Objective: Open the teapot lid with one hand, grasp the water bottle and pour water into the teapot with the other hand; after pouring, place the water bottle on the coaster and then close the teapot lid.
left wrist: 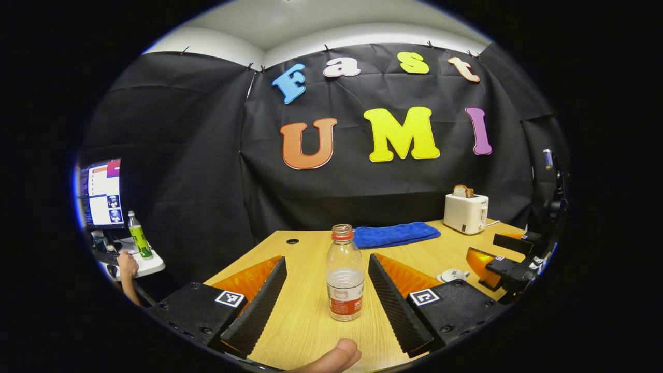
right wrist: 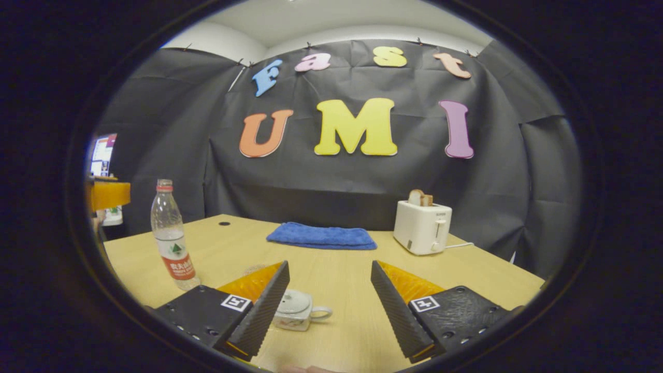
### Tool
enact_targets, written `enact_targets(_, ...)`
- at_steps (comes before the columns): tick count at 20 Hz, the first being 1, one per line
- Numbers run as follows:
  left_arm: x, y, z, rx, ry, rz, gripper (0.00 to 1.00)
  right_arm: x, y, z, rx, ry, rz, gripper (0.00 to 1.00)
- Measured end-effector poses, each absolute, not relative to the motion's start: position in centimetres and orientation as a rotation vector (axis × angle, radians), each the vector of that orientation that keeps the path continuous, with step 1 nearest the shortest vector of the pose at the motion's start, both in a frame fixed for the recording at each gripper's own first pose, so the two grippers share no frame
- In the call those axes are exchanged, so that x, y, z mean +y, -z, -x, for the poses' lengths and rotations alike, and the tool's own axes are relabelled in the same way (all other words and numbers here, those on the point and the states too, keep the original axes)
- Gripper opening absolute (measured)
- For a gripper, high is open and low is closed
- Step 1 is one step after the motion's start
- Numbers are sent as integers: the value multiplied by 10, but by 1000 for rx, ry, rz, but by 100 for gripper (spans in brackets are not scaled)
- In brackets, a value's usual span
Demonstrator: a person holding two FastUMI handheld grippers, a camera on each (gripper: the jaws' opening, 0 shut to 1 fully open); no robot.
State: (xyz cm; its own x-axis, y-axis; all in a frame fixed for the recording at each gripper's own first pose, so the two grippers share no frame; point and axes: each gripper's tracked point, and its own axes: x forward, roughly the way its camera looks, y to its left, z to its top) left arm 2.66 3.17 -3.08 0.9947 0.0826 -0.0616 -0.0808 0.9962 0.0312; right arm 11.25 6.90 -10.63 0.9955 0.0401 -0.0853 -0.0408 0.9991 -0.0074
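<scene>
Both your grippers have their fingers spread wide and hold nothing. Your left gripper [left wrist: 327, 300] frames the water bottle [left wrist: 345, 274] at the lower centre of the left gripper view, with clear gaps on each side; your right gripper [right wrist: 330, 305] sits low in the right gripper view with the teapot [right wrist: 295, 310] just inside its left finger, not touched.

Take the scene from the biggest thing down. You work on a wooden table [left wrist: 305, 321] running across the lower half of both views. At its far edge sits a white toaster [right wrist: 422, 227] with bread in it, centre right, and a folded blue towel [right wrist: 322, 237] at mid-frame; neither belongs to your job.

Your bottle stands upright and uncapped, about a third full, so it should feel light but its thin clear wall will likely give and slip. Close on the labelled lower body, where the water weighs it, and squeeze gently, or you may push water out of the open neck.

Your teapot is small, white, with a loop handle pointing right and its lid [right wrist: 293, 300] still on. It looks like ceramic: hard, smooth, breakable. Pinch the lid's top knob and lift straight up. I cannot make out the coaster.
</scene>
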Motion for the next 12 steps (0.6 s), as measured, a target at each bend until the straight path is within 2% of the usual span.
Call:
enact_targets(1,35,34,-28,71,-90,-37,99,78,114,-120,104,-56,8,95)
enact_targets(2,38,38,-29,83,-97,-33,99,84,122,-124,126,-69,-2,98)
enact_targets(3,41,42,-31,96,-101,-22,99,89,127,-127,142,-80,-14,95)
enact_targets(5,47,46,-32,111,-113,0,99,94,132,-132,158,-68,-7,87)
enact_targets(8,53,49,-34,121,-124,15,99,100,144,-140,195,-70,-18,70)
enact_targets(9,54,48,-34,116,-123,13,100,100,145,-140,195,-69,-22,69)
enact_targets(10,54,47,-35,111,-122,11,99,101,144,-139,187,-72,-24,56)
enact_targets(11,52,47,-34,109,-119,8,99,103,144,-140,191,-71,-19,53)
enact_targets(12,51,47,-35,107,-115,8,99,104,147,-141,193,-78,-19,36)
